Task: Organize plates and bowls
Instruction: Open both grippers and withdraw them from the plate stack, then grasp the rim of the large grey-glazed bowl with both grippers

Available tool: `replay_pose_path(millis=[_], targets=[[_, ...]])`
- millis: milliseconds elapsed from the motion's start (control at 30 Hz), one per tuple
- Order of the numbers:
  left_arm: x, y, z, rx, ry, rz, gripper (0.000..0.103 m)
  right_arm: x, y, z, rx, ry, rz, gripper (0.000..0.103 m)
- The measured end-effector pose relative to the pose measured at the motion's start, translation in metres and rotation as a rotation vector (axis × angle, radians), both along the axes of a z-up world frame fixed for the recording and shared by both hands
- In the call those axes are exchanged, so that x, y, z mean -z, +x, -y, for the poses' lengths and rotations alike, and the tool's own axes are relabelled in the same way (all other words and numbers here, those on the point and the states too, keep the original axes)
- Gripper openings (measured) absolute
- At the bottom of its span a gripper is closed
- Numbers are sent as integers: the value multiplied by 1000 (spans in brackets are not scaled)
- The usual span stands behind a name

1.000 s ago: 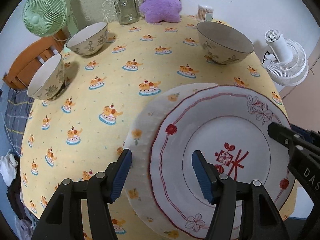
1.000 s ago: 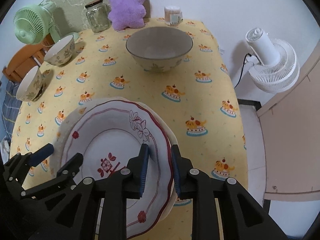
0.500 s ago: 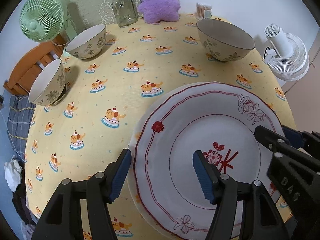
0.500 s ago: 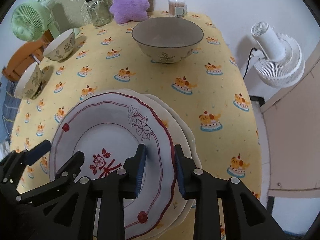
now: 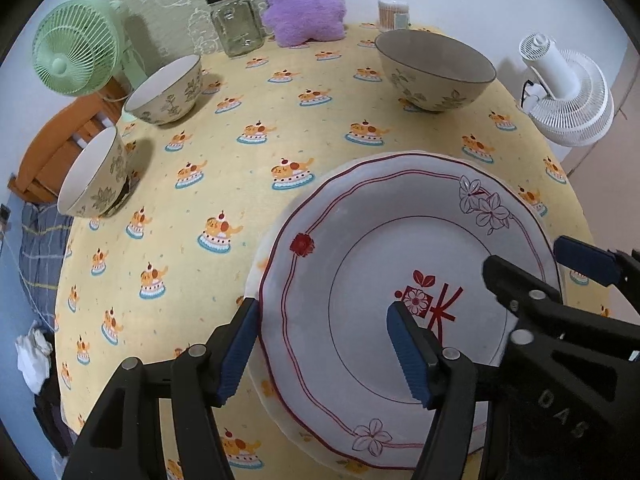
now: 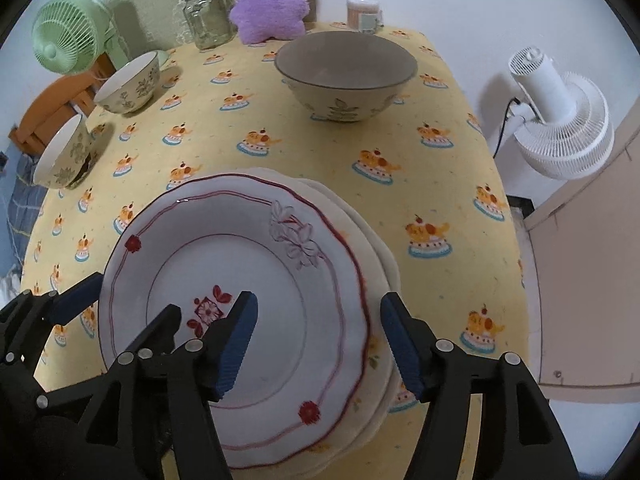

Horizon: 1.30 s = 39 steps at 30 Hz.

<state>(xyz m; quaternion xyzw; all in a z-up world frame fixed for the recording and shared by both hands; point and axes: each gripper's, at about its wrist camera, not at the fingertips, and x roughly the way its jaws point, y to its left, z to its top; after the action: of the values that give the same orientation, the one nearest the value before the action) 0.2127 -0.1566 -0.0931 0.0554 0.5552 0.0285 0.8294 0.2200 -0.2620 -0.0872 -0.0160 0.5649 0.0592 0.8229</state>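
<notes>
Red-trimmed white scalloped plate [image 6: 256, 312] sits on the cream plate stack [image 6: 380, 268] at the near edge of the yellow cake-print table [image 5: 280, 120].

Right tongs [image 6: 318, 344] are opening, pads straddling the rim, clear of it. Left tongs [image 5: 320, 352] apart, straddling the opposite rim, no contact visible.

Risk: top plate sits off-centre; a nudge on withdrawal could slide it.

Hidden: stack count, near table edge.

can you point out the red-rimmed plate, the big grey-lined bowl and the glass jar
red-rimmed plate [image 6: 256, 280]: right wrist view, bare centre of its well
big grey-lined bowl [image 6: 346, 60]: right wrist view, inside wall of the bowl
glass jar [image 5: 236, 24]: left wrist view, middle of its clear body
</notes>
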Motion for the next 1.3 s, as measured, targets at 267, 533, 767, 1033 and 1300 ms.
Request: replay_pose_path(millis=[267,533,767,1033,1300], targets=[[-19,-11,-5,-17,-26,52,67,-20,-10,2,-6,12,15,67],[-39,-17,-43,32,-79,108,67,-47,-24,-35,41,-4,76,67],[-62,-29,-112,120,-86,148,67,-65,-37,-100,122,-19,113,67],[-77,-29,-198,137,-93,201,67,-81,-43,-192,157,7,158,67],[-83,-13,-262,68,-98,215,70,-92,-31,-261,120,25,199,67]])
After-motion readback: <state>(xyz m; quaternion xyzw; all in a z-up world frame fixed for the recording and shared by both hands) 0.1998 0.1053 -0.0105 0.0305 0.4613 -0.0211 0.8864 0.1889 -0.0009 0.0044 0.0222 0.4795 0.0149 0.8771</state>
